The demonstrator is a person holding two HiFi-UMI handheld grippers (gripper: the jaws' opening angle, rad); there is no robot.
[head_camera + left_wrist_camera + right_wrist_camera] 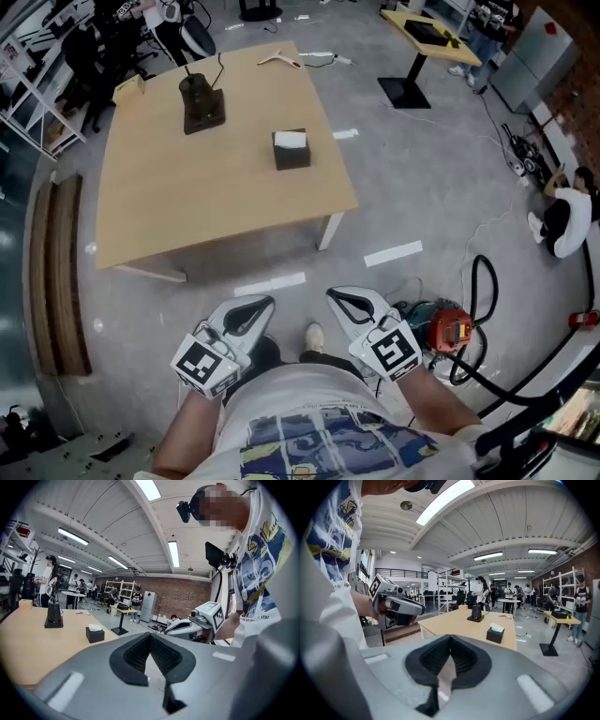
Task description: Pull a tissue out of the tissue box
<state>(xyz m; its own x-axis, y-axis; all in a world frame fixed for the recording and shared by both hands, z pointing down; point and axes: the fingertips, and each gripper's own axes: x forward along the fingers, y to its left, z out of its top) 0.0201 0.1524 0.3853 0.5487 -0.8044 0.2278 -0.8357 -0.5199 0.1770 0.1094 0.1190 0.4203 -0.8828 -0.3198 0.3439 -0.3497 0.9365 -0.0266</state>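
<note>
We hold the left gripper (251, 306) low in front of our body. Its jaws are closed tip to tip and nothing is caught between them. Its marker cube (204, 364) sits at the rear end, nearest our shirt.

Ahead of this gripper, and well apart from it, stands the wooden table (178, 202). At the table's far left corner, seen from the gripper, lies a small cardboard box (129, 87). To the right of that is a black stand (202, 101).

Further right on the table is the dark tissue box (292, 153), with a white tissue (291, 140) standing out of its top. In the left gripper view the tissue box lies ahead and a little left of where the jaws point. In the right gripper view it lies ahead and a little right. It is well apart from both grippers, and neither touches it.

Between the two grippers, down on the grey floor, we see our own shoe (314, 336).

The right gripper (339, 296) is held just beside the left one and angled slightly towards it. Its jaws are likewise pressed together and hold nothing. Its marker cube (396, 350) faces up at the rear.

Just to the right of this gripper, a red device (450, 328) and a black hose (480, 281) lie on the floor. Far off to its right, a person (568, 221) sits on the floor.
</note>
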